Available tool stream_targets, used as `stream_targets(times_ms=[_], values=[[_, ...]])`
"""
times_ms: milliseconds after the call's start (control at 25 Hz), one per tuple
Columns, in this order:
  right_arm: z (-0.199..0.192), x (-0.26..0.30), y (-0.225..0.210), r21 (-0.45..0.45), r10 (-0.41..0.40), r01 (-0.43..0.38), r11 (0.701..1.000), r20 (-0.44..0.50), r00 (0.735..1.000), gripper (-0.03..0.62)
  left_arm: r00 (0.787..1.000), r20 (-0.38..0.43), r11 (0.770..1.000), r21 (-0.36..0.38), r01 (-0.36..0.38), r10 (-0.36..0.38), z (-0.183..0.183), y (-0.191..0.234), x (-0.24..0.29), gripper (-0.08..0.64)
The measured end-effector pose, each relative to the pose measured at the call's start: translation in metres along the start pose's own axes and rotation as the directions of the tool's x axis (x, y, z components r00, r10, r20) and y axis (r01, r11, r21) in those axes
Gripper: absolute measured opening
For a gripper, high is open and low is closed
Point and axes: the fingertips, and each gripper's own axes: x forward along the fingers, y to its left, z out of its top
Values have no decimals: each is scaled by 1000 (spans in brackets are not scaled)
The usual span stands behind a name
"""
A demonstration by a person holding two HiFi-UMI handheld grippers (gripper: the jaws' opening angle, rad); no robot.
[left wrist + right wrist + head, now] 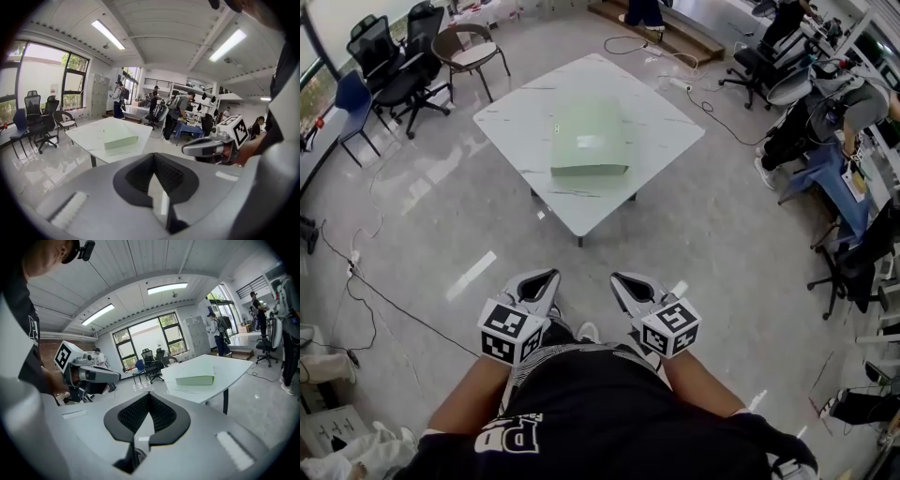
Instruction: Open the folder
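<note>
I see one white table (511, 127), square, standing on the grey floor (441, 234) with a corner turned toward me. The top has faint dark streaks, marble-like. One thing lies on it: a pale green folder (589, 139), flat and closed, roughly mid-table, with its thick edge facing me. It sits well in from every table edge.
</note>
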Motion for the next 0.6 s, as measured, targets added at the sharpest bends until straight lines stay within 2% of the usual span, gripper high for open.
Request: stream_targets(times_ms=[200, 600], values=[[-1, 10, -9, 3, -8, 8, 1000, -11, 1000, -5, 1000, -12, 1000, -12, 9, -9, -2, 11, 12, 51], [20, 52, -41, 7, -50, 50, 999, -25, 998, -5, 1000, 8, 1000, -11, 27, -27, 26, 58, 47, 51]])
